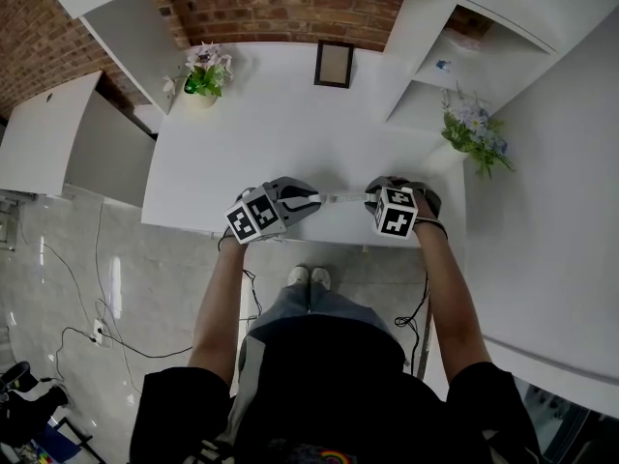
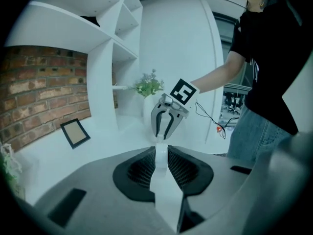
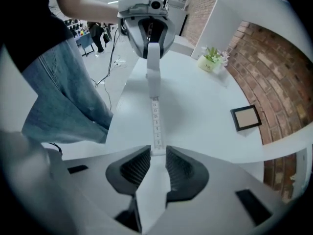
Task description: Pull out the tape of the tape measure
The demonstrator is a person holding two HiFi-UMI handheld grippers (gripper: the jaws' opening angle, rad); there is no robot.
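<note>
Two grippers: left gripper (image 2: 161, 153) clamps one tape measure (image 2: 164, 190), right gripper (image 3: 157, 154) pinches its tape (image 3: 155, 116) (taut).

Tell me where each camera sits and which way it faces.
Head view: on the person's head, looking steeply down at the white table; both forearms, jeans and shoes show.
Left gripper view: on the left tongs, which grip the white tape measure case, facing the right tongs; the person's right arm and torso show.
Right gripper view: on the right tongs, facing back along the white numbered tape to the left tongs; jeans show.
Shared: both gripper views catch the dark-framed picture and brick wall.
</note>
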